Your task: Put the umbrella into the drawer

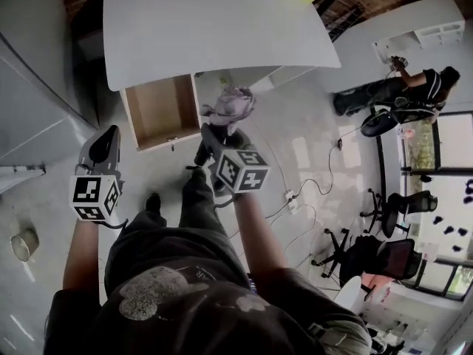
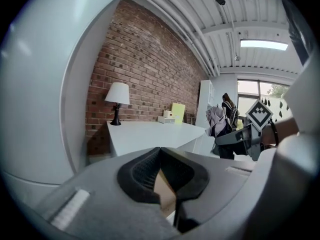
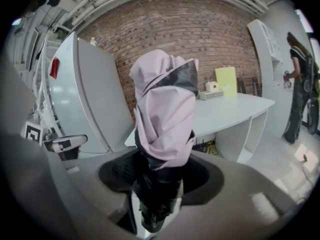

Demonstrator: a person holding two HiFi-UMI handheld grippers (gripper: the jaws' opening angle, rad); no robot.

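Short of the open drawer (image 1: 159, 109), R tool (image 1: 216, 129) pinches folded umbrella (image 1: 230, 103) by handle end, prob. to feed fabric in first; L tool (image 1: 109, 135) pressed together, empty.

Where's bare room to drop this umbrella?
The open wooden drawer under the white desk lies bare inside. The desk's middle is bare too; its far edge holds a white-shaded lamp, a white box and a yellow panel.

The head view looks steeply down on the worktop (image 1: 222, 28); both gripper views, riding low, face it and the brick wall (image 2: 145, 74) beyond.
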